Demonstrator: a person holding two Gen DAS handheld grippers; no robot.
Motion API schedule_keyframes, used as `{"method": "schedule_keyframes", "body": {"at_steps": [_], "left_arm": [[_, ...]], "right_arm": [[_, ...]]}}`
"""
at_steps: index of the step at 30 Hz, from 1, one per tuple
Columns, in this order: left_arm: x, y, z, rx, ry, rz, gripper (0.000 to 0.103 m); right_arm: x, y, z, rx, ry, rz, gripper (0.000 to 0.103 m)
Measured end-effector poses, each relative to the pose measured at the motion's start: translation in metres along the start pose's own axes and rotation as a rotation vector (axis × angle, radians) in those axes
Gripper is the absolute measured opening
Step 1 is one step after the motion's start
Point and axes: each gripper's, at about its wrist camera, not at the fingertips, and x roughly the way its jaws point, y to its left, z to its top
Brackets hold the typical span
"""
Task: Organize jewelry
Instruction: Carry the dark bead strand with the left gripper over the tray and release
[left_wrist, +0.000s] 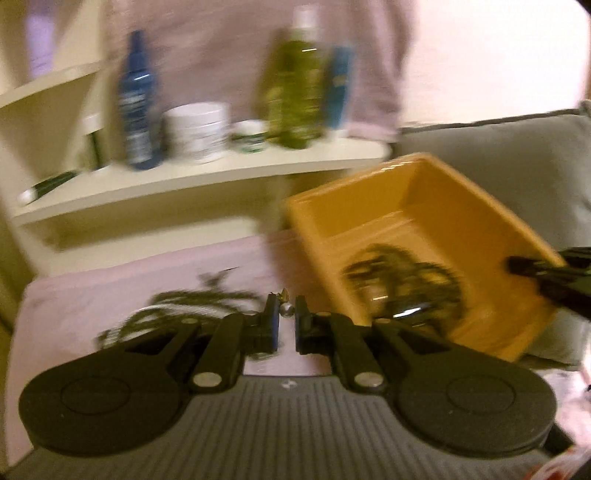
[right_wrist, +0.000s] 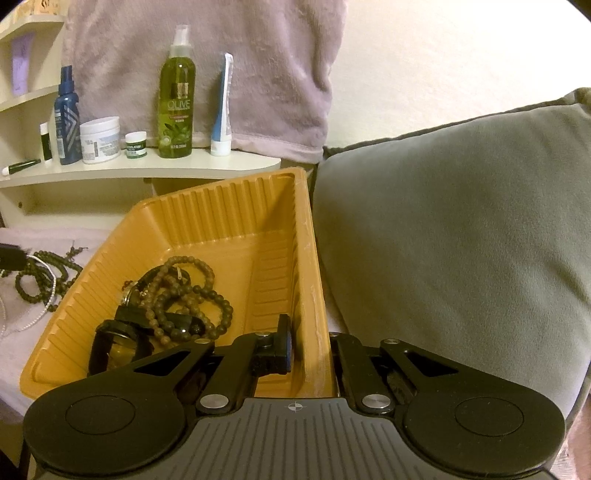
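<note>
My left gripper (left_wrist: 286, 317) hangs above the pink cloth (left_wrist: 92, 295), shut on a small silvery bead piece (left_wrist: 286, 309); the view is blurred. A dark green bead necklace (left_wrist: 192, 306) lies on the cloth just beyond it, beside a thin white bead chain (right_wrist: 35, 314). My right gripper (right_wrist: 312, 347) is shut on the right wall of the orange ribbed tray (right_wrist: 236, 206), one finger inside and one outside. The tray is tilted. In it lie brown bead bracelets (right_wrist: 184, 295) and black bands (right_wrist: 110, 336).
A cream shelf (right_wrist: 147, 168) behind the tray carries a green spray bottle (right_wrist: 176, 96), a blue bottle (right_wrist: 67, 118), a blue-and-white tube (right_wrist: 221, 110), jars and a small tube. A pink towel (right_wrist: 221, 55) hangs above it. A grey cushion (right_wrist: 461, 240) presses against the tray's right side.
</note>
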Motion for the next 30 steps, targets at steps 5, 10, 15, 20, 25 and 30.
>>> {"method": "schedule_keyframes", "body": {"at_steps": [5,10,15,20,25,30], "left_arm": [[0.006,-0.037,0.007,0.041,0.004,-0.084,0.007],[0.017,-0.057,0.003,0.067,0.036,-0.137,0.007],[0.027,-0.062,-0.003,0.072,0.072,-0.153,0.007],[0.029,-0.064,-0.006,0.069,0.074,-0.157,0.017],[0.024,-0.059,-0.004,0.056,0.049,-0.143,0.018],[0.011,-0.04,-0.003,0.022,0.024,-0.093,0.018]], "right_arm": [[0.0,0.0,0.001,0.004,-0.001,0.001,0.005],[-0.001,0.0,0.001,0.008,-0.001,0.003,0.005],[-0.001,0.0,0.001,0.01,-0.001,0.003,0.005],[-0.001,0.0,0.001,0.011,-0.001,0.005,0.005],[-0.001,0.0,0.001,0.01,-0.002,0.005,0.005],[-0.001,0.0,0.002,0.009,-0.002,0.005,0.005]]}}
